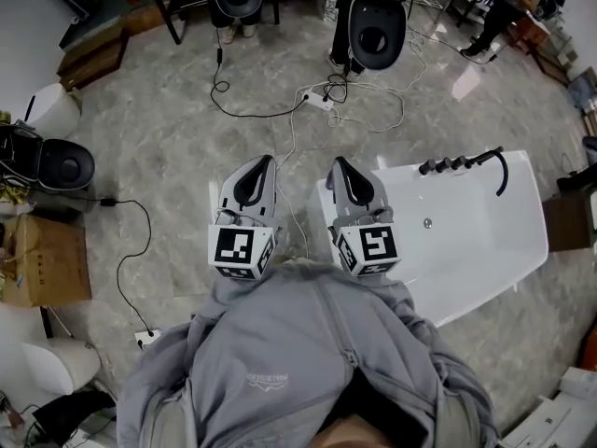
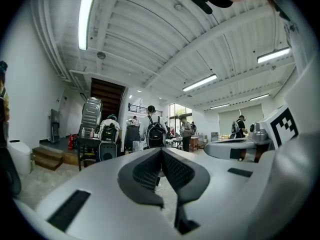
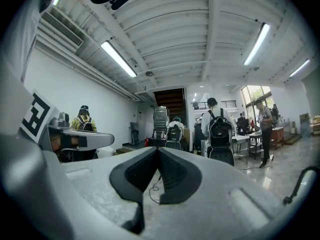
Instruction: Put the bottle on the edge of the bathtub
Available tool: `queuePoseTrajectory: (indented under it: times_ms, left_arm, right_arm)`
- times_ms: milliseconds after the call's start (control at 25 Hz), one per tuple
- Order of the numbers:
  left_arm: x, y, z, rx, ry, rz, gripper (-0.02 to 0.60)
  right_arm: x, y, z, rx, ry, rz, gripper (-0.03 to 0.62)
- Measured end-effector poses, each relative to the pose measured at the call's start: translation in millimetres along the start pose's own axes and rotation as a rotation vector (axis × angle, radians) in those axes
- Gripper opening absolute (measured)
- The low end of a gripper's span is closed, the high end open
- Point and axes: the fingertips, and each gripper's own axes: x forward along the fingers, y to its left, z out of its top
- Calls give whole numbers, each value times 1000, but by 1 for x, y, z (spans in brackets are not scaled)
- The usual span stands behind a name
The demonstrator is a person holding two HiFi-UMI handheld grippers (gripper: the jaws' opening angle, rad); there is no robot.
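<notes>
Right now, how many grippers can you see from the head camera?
2: left gripper over the floor, right gripper beside it, over the bathtub's left end. None hidden.

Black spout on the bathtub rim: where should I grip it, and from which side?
Likely the thin arched tube of the black spout, near its top, from above with the right gripper, the nearer one, jaws across the tube. The arch stands clear of the bathtub rim, while the knobs crowd its base. That gripper is shut and empty, so open it first.
</notes>
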Motion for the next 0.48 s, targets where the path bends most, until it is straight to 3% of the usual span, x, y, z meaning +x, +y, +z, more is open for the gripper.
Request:
queuePoseTrajectory:
  times_ms: [480]
  left_arm:
    - [-2, -16, -3, 49, -1, -47, 6]
  right_arm:
    - [5, 12, -13, 4, 22, 49, 3]
